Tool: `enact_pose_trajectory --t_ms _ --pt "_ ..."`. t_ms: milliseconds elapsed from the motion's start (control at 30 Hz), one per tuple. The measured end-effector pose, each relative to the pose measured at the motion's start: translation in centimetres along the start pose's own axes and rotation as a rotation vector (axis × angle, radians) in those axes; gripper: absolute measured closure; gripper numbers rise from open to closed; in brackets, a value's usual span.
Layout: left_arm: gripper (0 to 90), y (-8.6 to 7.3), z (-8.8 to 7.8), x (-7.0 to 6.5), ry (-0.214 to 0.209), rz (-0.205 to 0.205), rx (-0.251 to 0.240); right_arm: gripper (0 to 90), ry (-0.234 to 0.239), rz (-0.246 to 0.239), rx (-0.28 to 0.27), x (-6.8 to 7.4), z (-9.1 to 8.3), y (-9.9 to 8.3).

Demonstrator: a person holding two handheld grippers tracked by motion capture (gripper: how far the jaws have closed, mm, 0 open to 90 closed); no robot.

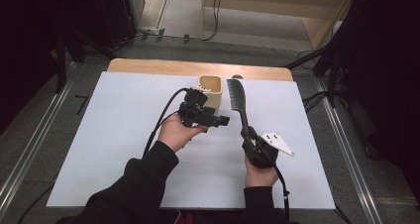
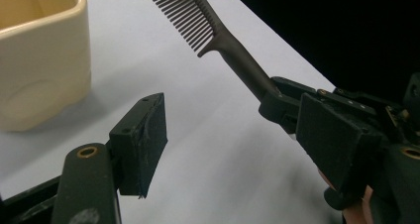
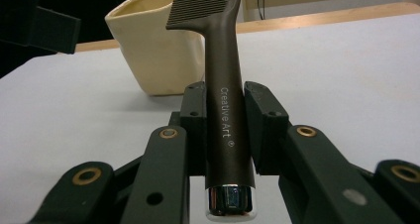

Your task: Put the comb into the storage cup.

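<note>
a dark brown comb (image 1: 238, 101) is held above a white-covered table (image 1: 124, 135), gripped low on its handle by the right gripper (image 1: 246, 133). in the high view the comb runs up and away from the person, slightly tilted, with its teeth facing left toward a cream square cup (image 1: 211, 89). the toothed end sits just beside the cup's right edge; whether it touches the cup cannot be told. in the right gripper view the two black jaws are clenched on either side of the handle (image 3: 229, 120), which bears pale lettering reading "creative art" and ends in a shiny silver cap (image 3: 231, 202) below the pads. the cup stands behind and to the left of the comb there.

the left gripper (image 1: 210, 119) is in the person's left hand (image 1: 179, 132), just in front of the cup and to the left of the comb. its jaws are released and spread apart, with nothing between them. in the left gripper view the cup (image 2: 39, 60) is at upper left, the comb (image 2: 208, 28) crosses the top, and the right gripper (image 2: 277, 107) grips its handle at right. a black cable (image 1: 161, 120) trails from the left gripper across the table. both sleeves are black.
</note>
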State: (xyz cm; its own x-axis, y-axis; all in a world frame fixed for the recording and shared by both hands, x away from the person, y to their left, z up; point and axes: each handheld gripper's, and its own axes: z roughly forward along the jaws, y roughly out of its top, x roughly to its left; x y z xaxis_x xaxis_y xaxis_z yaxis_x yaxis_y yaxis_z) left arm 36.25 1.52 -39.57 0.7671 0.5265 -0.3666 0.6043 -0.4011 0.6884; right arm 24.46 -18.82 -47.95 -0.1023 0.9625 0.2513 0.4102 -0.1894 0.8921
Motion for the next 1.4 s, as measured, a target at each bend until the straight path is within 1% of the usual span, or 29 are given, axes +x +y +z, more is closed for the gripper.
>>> enact_pose_trajectory --t_ms 100,133,200,233,300,367,467,567,667,700,833,1000,1100,1167,1300,1400 --pt "28.3 0.1 0.4 -0.2 0.000 0.003 0.002 70.4 -0.004 -0.006 -0.007 0.1 0.1 0.2" --pt "28.3 0.2 0.8 -0.2 0.006 0.008 0.008 70.5 -0.005 -0.008 -0.008 0.2 0.1 0.2" --pt "28.3 0.2 1.0 -0.3 0.007 0.002 0.009 70.5 -0.004 -0.001 -0.011 0.2 0.1 0.3" --pt "28.3 0.3 1.4 -0.3 -0.005 -0.004 0.008 70.5 -0.004 0.000 -0.014 0.3 0.1 0.3" --pt "28.3 0.4 1.7 -0.4 -0.012 -0.010 0.001 70.4 -0.006 -0.003 -0.015 0.3 0.2 0.2" --pt "28.3 0.4 1.8 -0.5 -0.011 -0.013 0.002 70.4 -0.008 -0.001 -0.014 0.3 0.2 0.2" --pt "28.3 0.7 2.3 -0.8 -0.009 -0.015 -0.011 70.4 -0.007 -0.003 -0.015 0.5 0.2 0.1" --pt "28.3 0.9 2.6 -0.9 -0.011 -0.022 -0.011 70.5 -0.004 -0.001 -0.020 0.6 0.3 0.1" --pt "28.4 1.0 2.9 -1.1 0.004 -0.013 -0.004 70.4 -0.004 0.001 -0.023 0.7 0.2 0.1" --pt "28.3 1.0 3.0 -1.1 0.001 -0.014 -0.004 70.4 -0.003 0.003 -0.025 0.7 0.2 0.1" --pt "28.4 1.1 3.4 -1.2 0.001 -0.022 -0.014 70.4 -0.002 0.016 -0.035 0.7 0.2 0.1" --pt "28.4 1.3 3.8 -1.3 0.000 -0.028 -0.023 70.4 -0.001 0.017 -0.036 0.8 0.2 0.2" --pt "28.4 1.3 4.1 -1.4 0.008 -0.031 -0.025 70.4 -0.002 0.023 -0.041 0.8 0.2 0.2" --pt "28.4 1.3 4.3 -1.4 0.007 -0.040 -0.030 70.4 -0.001 0.026 -0.043 0.9 0.1 0.2" --pt "28.4 1.2 4.6 -1.5 0.007 -0.043 -0.027 70.4 -0.003 0.026 -0.050 0.8 0.1 0.3" --pt "28.4 1.2 4.9 -1.5 0.009 -0.044 -0.018 70.4 -0.005 0.038 -0.058 0.8 0.0 0.4"
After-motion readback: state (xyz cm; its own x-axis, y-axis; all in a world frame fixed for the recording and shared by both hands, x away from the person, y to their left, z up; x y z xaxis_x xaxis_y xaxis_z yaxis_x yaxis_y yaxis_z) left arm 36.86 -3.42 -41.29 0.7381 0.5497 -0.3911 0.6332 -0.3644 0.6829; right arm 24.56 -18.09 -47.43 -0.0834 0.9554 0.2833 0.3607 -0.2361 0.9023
